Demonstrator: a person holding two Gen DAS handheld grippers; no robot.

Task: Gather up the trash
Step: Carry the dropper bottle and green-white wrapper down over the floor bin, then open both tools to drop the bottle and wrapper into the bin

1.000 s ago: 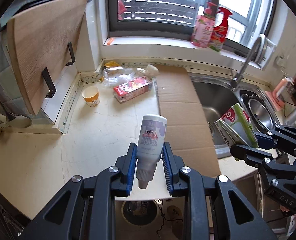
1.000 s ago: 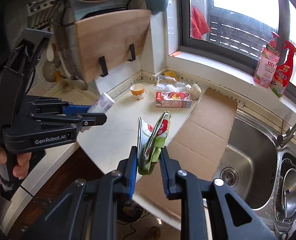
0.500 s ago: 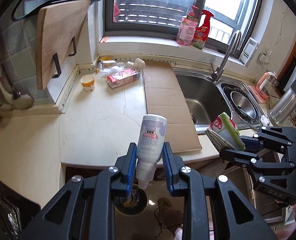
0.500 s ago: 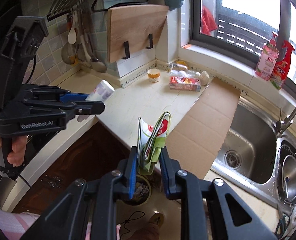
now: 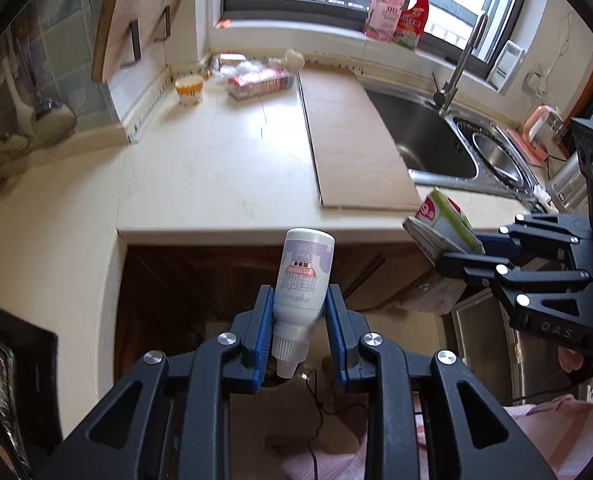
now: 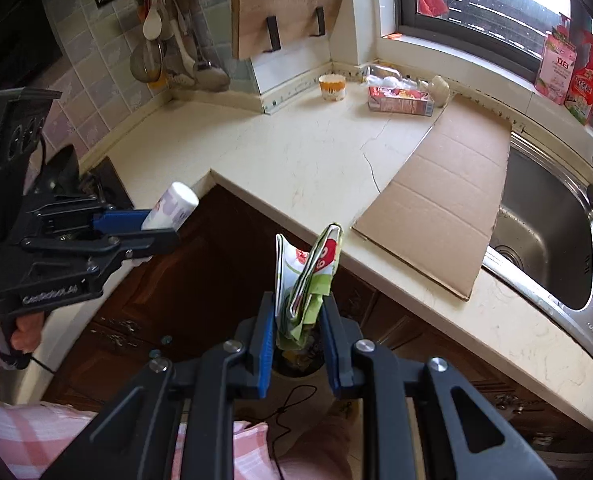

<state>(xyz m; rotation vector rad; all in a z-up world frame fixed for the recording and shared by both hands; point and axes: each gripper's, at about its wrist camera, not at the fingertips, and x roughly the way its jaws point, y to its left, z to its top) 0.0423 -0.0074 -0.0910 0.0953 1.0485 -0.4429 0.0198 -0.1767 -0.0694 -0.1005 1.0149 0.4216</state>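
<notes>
Both grippers have drawn back off the countertop: my left gripper pinches a small bottle, right gripper clamps a folded wrapper, over the bin at 6 o'clock, ready for dropping.

in front of the counter edge we see free air above the dark cabinets. the flat cardboard and far cup, carton take counter room.

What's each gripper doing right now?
Left gripper: closed on the white bottle, cap down.
Right gripper: closed on the folded green wrapper.
</notes>
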